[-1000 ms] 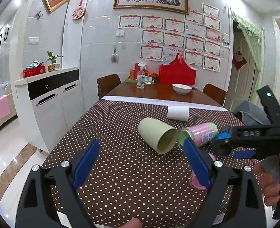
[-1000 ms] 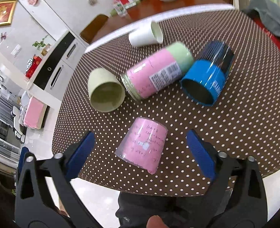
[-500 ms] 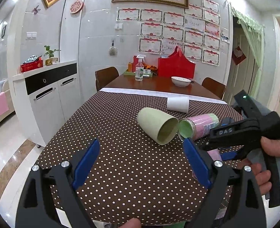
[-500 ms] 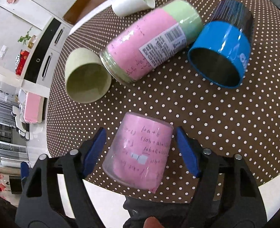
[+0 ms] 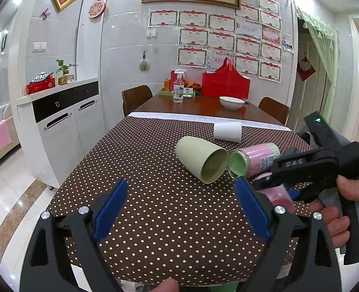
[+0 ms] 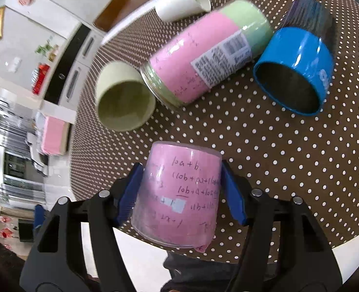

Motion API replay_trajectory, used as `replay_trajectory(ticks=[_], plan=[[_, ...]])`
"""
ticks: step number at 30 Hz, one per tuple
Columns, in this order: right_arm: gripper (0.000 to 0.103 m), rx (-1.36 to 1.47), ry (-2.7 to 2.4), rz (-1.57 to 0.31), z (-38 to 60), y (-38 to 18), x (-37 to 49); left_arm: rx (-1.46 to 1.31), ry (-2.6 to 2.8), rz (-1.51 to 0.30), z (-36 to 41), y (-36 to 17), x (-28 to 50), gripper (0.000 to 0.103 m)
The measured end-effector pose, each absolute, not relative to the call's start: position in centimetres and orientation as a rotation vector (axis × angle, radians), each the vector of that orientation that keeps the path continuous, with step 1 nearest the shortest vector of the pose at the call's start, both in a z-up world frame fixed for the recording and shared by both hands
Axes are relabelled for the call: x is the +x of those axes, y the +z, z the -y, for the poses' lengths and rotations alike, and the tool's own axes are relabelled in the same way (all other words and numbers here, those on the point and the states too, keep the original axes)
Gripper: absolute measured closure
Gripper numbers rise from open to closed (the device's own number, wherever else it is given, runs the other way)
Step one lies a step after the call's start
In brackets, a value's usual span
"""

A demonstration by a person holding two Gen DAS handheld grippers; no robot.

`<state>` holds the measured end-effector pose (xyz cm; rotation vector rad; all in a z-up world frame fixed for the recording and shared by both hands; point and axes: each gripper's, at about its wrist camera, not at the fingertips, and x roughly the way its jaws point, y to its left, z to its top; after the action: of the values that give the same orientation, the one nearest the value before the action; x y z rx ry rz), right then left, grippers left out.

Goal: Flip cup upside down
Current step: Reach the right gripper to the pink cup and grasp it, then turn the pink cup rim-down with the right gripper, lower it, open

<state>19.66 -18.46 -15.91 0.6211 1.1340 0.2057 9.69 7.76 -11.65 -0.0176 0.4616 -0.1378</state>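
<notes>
Right tool (image 6: 180, 192) clamps the pink cup (image 6: 179, 197) between blue pads; left tool (image 5: 182, 209) gapes wide, holding nothing.

A pale green cup (image 6: 123, 97) lies on its side on the dotted tablecloth (image 6: 264, 150), mouth touching a pink-labelled jar (image 6: 203, 56). Right of the jar lies a blue cup (image 6: 296, 73); beyond the jar, a white paper cup (image 6: 182, 2) on its side

cup (image 6: 179, 197): between right gripper (image 6: 182, 194) fingers, at tabletop (image 6: 277, 170) near edge
jar (image 6: 203, 56): behind cup, beside tumbler (image 6: 123, 99)
</notes>
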Motion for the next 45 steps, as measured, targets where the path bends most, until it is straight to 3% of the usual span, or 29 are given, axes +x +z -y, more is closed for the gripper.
replay_trajectory(ticks=[6, 11, 17, 24, 41, 45], plan=[[0.04, 0.637, 0.228, -0.898, 21.3, -13.8, 16.8, -0.005, -0.142, -0.454, -7.0, -11.1, 9.3, 0.015], [0.04, 0.395, 0.121, -0.601, 20.6, -11.6, 13.4, 0.006, -0.138, -0.439, -6.3, -10.5, 8.9, 0.015], [0.04, 0.188, 0.06, -0.456, 17.8, -12.8, 11.8, 0.005, -0.13, -0.435, -5.9, -10.3, 8.6, 0.015], [0.04, 0.049, 0.008, -0.429, 15.0, -16.2, 12.8, 0.01, -0.126, -0.445, -5.9, -10.5, 8.6, 0.015], [0.039, -0.058, -0.021, -0.477, 12.7, -18.4, 12.5, -0.014, -0.122, -0.478, -7.2, -11.9, 9.4, 0.015], [0.023, -0.037, 0.008, -0.483, 12.8, -18.1, 11.7, -0.012, -0.127, -0.473, -7.1, -11.7, 9.3, 0.015]])
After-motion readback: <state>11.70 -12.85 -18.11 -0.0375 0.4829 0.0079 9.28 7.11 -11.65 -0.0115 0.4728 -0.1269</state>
